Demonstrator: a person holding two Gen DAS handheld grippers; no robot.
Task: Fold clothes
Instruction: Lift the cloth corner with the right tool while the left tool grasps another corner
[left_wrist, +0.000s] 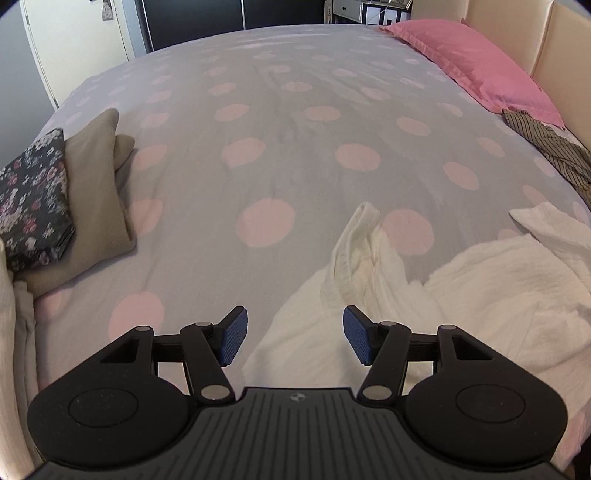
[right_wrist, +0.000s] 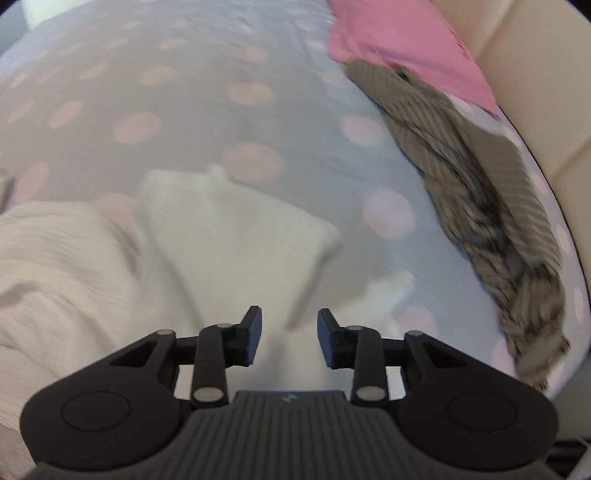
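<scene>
White garment (left_wrist: 461, 280) lies crumpled — both tools (left_wrist: 293, 338) (right_wrist: 290, 338) parted, empty.

White garment (left_wrist: 480, 280) crinkled cloth; bedspread (left_wrist: 258, 147) smooth matt cotton.

Left gripper (left_wrist: 294, 334), jaws apart and empty, above a spotted bedspread (left_wrist: 258, 155) — crumpled white garment (left_wrist: 480, 295) at right, folded clothes (left_wrist: 62, 206) at left, pink pillow (left_wrist: 476, 62) beyond.
</scene>
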